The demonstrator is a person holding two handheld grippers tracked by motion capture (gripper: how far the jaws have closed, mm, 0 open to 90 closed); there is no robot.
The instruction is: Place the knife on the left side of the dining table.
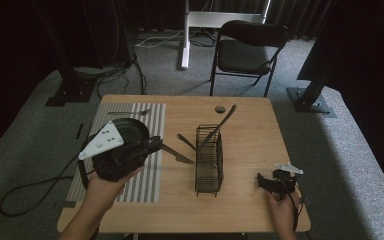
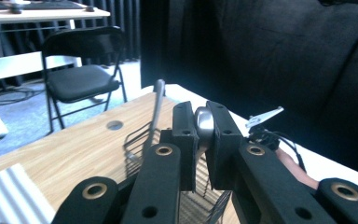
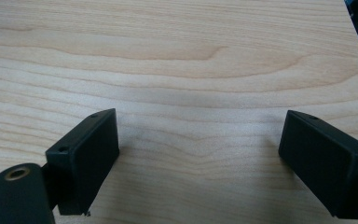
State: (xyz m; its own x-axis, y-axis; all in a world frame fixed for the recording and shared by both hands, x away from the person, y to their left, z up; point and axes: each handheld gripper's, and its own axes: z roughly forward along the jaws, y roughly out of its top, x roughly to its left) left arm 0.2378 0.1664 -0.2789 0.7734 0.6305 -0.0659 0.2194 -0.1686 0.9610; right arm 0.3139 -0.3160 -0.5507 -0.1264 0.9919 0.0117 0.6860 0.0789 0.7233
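My left gripper [image 1: 152, 145] is held above the striped mat, pointing right toward the wire basket [image 1: 210, 160]. It is shut on a table knife [image 1: 179, 155] whose blade sticks out to the right. In the left gripper view the knife's silver handle end [image 2: 204, 122] is pinched between the two black pads. The basket stands upright mid-table and holds a long utensil [image 1: 223, 122] leaning right and another [image 1: 185, 141] leaning left. My right gripper [image 1: 267, 181] rests near the front right corner. Its jaws [image 3: 198, 154] stand wide open over bare wood.
A black dish [image 1: 132, 129] sits on the grey striped mat [image 1: 150, 175] at the left, with a fork [image 1: 130, 112] at the mat's far end. A small dark disc [image 1: 220, 108] lies near the far edge. A folding chair [image 1: 247, 47] stands beyond the table.
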